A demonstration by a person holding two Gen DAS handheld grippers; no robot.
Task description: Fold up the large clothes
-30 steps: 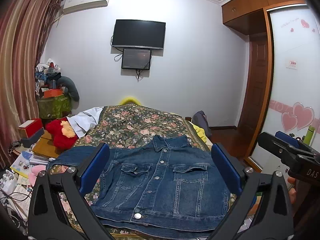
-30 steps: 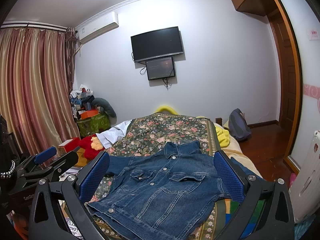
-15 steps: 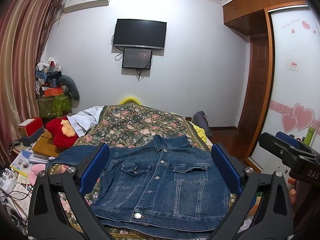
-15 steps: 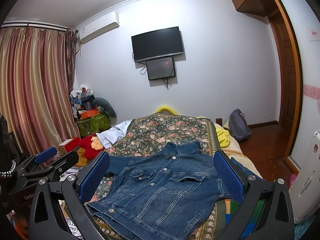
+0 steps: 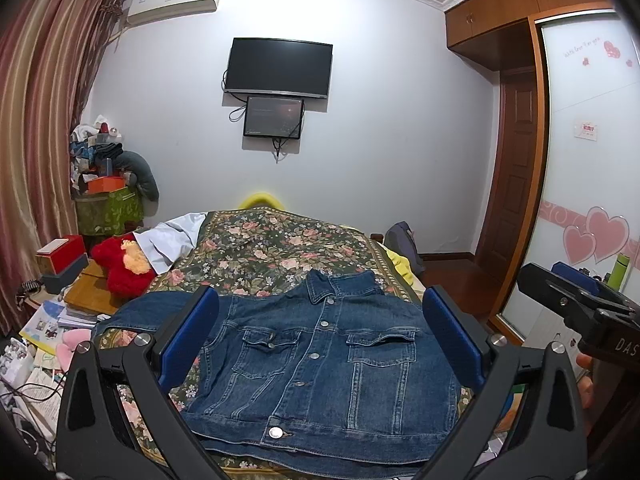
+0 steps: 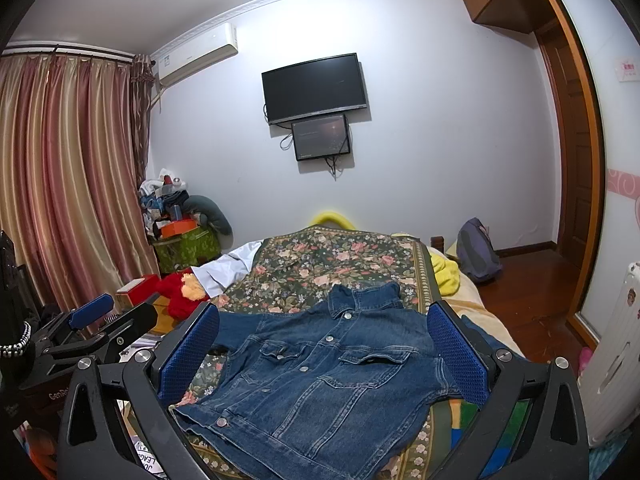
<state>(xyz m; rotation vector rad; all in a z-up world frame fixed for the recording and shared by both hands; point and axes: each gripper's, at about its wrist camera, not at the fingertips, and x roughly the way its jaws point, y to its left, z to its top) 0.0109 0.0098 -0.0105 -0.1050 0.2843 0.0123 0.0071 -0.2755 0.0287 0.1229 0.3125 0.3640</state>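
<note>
Bed [image 5: 280, 248]: covered by a dark floral spread, running from the near edge back toward the far wall.
Denim jacket [image 5: 320, 364]: lies flat and face up on the near end of the bed, buttoned, collar pointing to the far wall, hem nearest the cameras; one sleeve stretches out to the left over the bed's edge. In the right wrist view the denim jacket [image 6: 320, 376] sits slightly turned, its hem corner toward the lower left.
Television [image 5: 279, 68]: dark screen on the far wall, with a smaller screen just below it.
Left gripper [image 5: 320, 340]: jaws spread wide, blue pads apart on either side of the jacket's chest as seen from its camera, holding nothing, hovering above the cloth. It also shows at the left edge of the right wrist view [image 6: 116, 316].
Right gripper [image 6: 323, 350]: jaws equally wide, empty, above the jacket and touching nothing. It appears at the right edge of the left wrist view [image 5: 568, 292].
Red plush toy [image 5: 124, 266]: beside the bed on the left, against a white garment.
</note>
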